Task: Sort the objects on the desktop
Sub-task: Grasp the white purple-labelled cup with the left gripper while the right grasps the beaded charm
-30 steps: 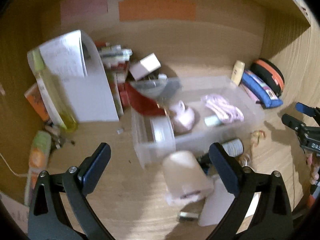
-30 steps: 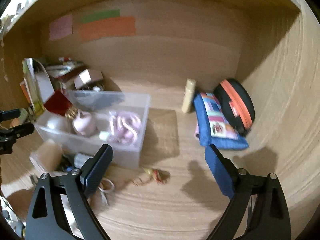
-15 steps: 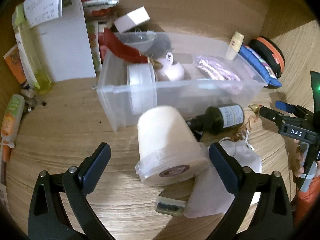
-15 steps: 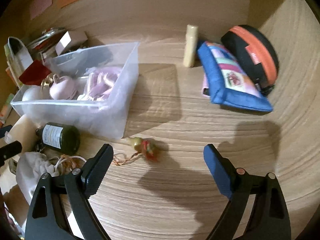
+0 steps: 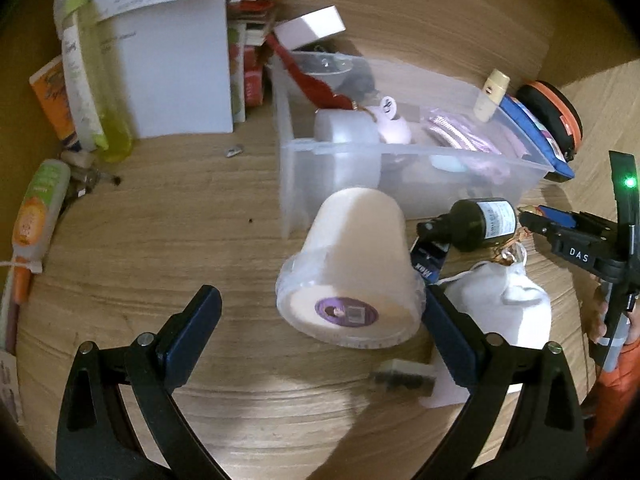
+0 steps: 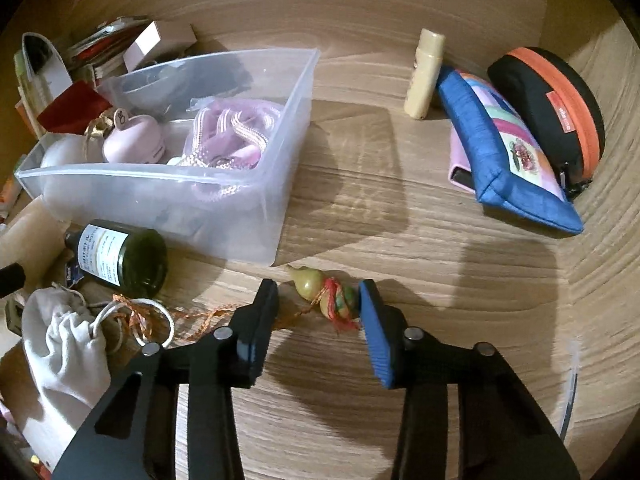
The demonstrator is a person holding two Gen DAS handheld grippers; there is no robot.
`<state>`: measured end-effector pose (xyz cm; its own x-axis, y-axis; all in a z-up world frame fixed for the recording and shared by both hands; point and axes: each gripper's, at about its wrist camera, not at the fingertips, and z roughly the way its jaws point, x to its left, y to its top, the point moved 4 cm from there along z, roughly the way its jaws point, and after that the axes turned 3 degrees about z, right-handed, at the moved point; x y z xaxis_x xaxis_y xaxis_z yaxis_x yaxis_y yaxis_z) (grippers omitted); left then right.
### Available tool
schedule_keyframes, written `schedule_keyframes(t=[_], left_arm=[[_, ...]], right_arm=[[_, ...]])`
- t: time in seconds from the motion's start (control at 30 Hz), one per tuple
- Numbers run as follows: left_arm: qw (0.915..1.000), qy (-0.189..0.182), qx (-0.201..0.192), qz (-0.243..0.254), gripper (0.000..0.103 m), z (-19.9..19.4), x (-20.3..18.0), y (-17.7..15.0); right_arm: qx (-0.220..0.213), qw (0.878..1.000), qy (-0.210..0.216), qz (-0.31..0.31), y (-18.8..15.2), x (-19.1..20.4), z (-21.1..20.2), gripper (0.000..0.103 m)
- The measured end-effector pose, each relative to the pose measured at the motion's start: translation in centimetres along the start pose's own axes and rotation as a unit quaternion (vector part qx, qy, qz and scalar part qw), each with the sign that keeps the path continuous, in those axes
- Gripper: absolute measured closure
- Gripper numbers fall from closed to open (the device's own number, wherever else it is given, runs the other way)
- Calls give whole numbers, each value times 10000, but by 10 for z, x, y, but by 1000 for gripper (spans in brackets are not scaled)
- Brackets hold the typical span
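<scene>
Now right gripper (image 6: 319,300) jaws are closing around gourd charm (image 6: 325,293) beside bin (image 6: 280,196); left gripper (image 5: 320,316) gapes.

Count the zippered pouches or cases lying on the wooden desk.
2. A blue fabric pouch with a colourful patchwork panel lies at the far right, and a black oval case with an orange zip leans right behind it. The clutter at left may hide more.

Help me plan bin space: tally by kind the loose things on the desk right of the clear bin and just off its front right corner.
Zipped pouches: 2 (blue pouch, black-orange case)
Tubes: 1 (cream tube)
Charms: 1 (gourd charm)
Total: 4
</scene>
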<state>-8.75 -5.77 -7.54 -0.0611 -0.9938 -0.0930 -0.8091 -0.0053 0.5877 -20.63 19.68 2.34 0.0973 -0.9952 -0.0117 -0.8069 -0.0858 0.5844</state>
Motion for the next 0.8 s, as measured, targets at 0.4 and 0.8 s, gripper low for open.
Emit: schedule_keyframes(t=[0.4,0.8], left_arm=[[9994,20,-218,286,33,5,-13,2],[9972,184,-638,332,35,-22,-8,15]], right_arm=[[-432,9990,129,-48,2,4,-26,76],[-1393,9899,277,-14,25,24,-89,76]])
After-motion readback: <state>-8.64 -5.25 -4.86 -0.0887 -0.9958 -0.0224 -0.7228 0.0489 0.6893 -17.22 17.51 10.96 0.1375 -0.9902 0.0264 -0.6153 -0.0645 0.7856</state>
